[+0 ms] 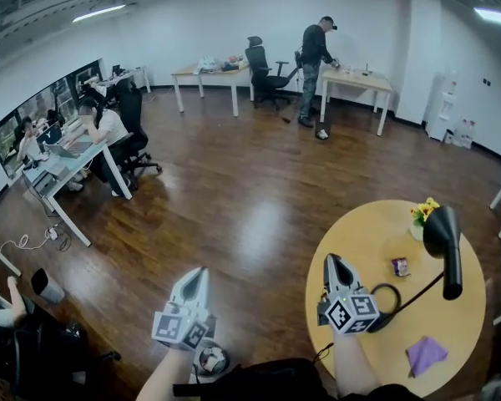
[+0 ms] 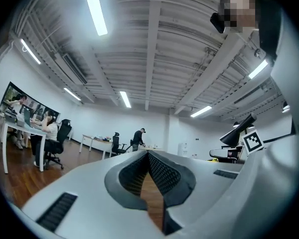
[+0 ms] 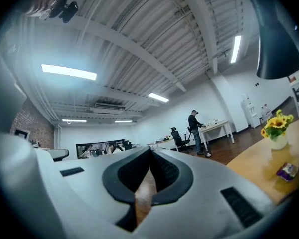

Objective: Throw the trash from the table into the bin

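A round wooden table (image 1: 376,232) stands at the right of the head view. A small purple wrapper (image 1: 400,266) (image 3: 288,170) lies on it, and a crumpled purple sheet (image 1: 426,354) lies near its front edge. The small bin (image 1: 210,360) sits on the floor below, between my two arms, with something light inside. My left gripper (image 1: 200,272) (image 2: 148,154) is held over the floor left of the table, shut and empty. Above the table's left edge my right gripper (image 1: 331,261) (image 3: 150,151) is also shut, with nothing in it.
A black desk lamp (image 1: 444,245) with its cable (image 1: 390,301) and a vase of yellow flowers (image 1: 422,216) share the table. Across the wooden floor, people sit at desks (image 1: 67,161) on the left, and a person (image 1: 313,69) stands by far tables with an office chair (image 1: 263,72).
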